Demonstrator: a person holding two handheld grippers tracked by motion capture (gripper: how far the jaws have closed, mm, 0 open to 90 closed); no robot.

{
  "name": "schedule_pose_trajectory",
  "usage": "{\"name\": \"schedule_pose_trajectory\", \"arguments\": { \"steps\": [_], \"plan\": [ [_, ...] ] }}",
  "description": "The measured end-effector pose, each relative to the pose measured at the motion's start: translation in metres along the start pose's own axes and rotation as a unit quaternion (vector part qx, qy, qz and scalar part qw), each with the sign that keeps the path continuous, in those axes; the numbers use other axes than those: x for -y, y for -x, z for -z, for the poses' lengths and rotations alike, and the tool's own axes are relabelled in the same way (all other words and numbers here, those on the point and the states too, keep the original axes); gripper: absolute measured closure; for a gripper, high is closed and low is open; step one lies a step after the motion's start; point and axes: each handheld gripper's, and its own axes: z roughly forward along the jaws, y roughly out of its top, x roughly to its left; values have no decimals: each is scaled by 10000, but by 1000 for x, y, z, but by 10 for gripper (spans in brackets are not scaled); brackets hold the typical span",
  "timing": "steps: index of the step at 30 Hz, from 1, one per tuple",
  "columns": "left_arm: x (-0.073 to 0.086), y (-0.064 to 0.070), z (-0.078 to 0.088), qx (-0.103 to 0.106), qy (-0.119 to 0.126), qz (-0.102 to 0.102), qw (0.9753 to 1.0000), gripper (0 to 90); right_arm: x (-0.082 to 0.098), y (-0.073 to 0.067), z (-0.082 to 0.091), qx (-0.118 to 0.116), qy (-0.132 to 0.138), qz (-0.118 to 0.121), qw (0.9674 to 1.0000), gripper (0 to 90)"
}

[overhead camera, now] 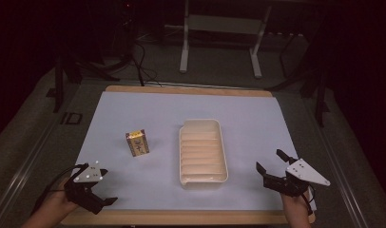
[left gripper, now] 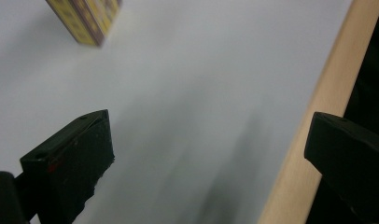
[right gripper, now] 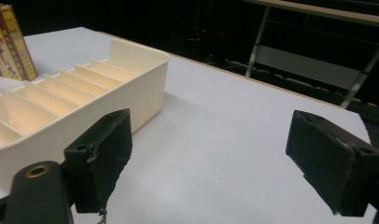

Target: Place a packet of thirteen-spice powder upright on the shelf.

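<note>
A small yellow and brown box (overhead camera: pixel 137 143) stands upright on the pale sheet, left of centre. To its right lies a cream ribbed tray (overhead camera: pixel 225 156), long side running away from me, with nothing in it. My left gripper (overhead camera: pixel 109 186) rests near the front left edge, open and holding nothing. My right gripper (overhead camera: pixel 268 159) sits at the front right, just right of the tray, also open. In the left gripper view the box (left gripper: pixel 85 18) is far ahead of the spread jaws. In the right gripper view the tray (right gripper: pixel 131 98) is at the left, with the box (right gripper: pixel 8 42) behind it.
The pale sheet (overhead camera: pixel 134 109) covers a wooden tabletop whose edge (overhead camera: pixel 181 217) shows along the front. In the left gripper view that wooden edge (left gripper: pixel 309 116) runs close by on the right. A metal stand (overhead camera: pixel 219 28) and cables are on the dark floor beyond the table.
</note>
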Motion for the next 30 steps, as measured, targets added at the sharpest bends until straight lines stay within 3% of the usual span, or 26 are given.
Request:
{"name": "schedule_pose_trajectory", "arguments": {
  "steps": [1,2,5,7,8,10,13,15,17,19,24,25,26,27,29,30],
  "plan": [
    [-1,-1,-1,68,-293,-90,9995,15,0,-1,-1,-39,-33,13,10000,146],
    [-1,-1,-1,68,-293,-90,9995,16,0,-1,-1,-39,-33,13,10000,146],
    [-5,-2,0,110,-642,-126,9978,16,0,-3,-1,-83,-82,61,9999,146],
    [-7,-4,0,271,-844,42,9961,16,-1,-3,-1,-125,-95,88,9998,145],
    [-7,-4,0,200,-954,-18,9952,16,-2,-3,-1,-177,-132,105,9997,146],
    [-9,-5,-2,189,-1303,0,9913,16,-3,-3,-1,-207,-151,145,9996,146],
    [-11,-7,-3,219,-1616,52,9866,16,-2,-4,0,-289,-230,217,9991,146],
    [-12,-8,-3,183,-1713,136,9850,16,-1,-4,0,-309,-252,336,9986,146],
    [-13,-11,-2,313,-1863,354,9814,16,0,-4,1,-344,-280,358,9984,146],
    [-14,-12,-2,315,-1852,393,9814,16,1,-4,2,-366,-272,347,9984,146],
    [-16,-17,-1,510,-1903,546,9789,15,1,-4,2,-403,-290,334,9982,146],
    [-14,-19,-2,605,-2070,550,9749,15,1,-4,2,-423,-294,355,9980,146],
    [-14,-19,-2,630,-2135,519,9735,15,1,-5,2,-448,-291,390,9978,146],
    [-14,-20,-3,692,-2249,532,9705,16,1,-6,2,-452,-292,408,9977,146],
    [-16,-19,-4,454,-2380,381,9694,15,1,-7,3,-463,-276,475,9974,146],
    [-18,-20,-3,514,-2370,450,9691,16,1,-8,3,-461,-269,477,9974,146]
  ]
}}
